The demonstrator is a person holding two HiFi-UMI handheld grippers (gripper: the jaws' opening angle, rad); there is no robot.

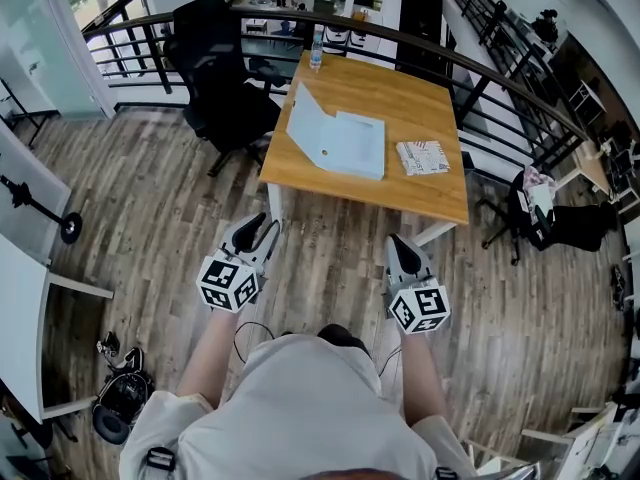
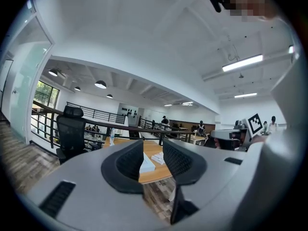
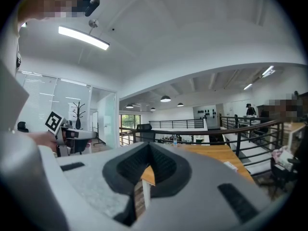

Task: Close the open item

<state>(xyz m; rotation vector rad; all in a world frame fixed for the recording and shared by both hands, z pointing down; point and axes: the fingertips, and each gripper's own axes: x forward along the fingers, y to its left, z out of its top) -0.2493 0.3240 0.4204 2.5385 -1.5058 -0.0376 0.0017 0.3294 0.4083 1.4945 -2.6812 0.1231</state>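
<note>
While the pale blue folder [image 1: 337, 138] lies open on the wooden table [image 1: 420, 193] at upper centre, cover propped up at its left, both tools hang well short of it. The left gripper [image 1: 258, 226] is released and empty; the right gripper [image 1: 400, 243] is clenched on nothing. Approach first, then press the raised cover flat. The folder seems empty, though it is too distant to confirm.

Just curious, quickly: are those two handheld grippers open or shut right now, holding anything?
Left gripper: jaws open, nothing between them.
Right gripper: jaws closed, holding nothing.
</note>
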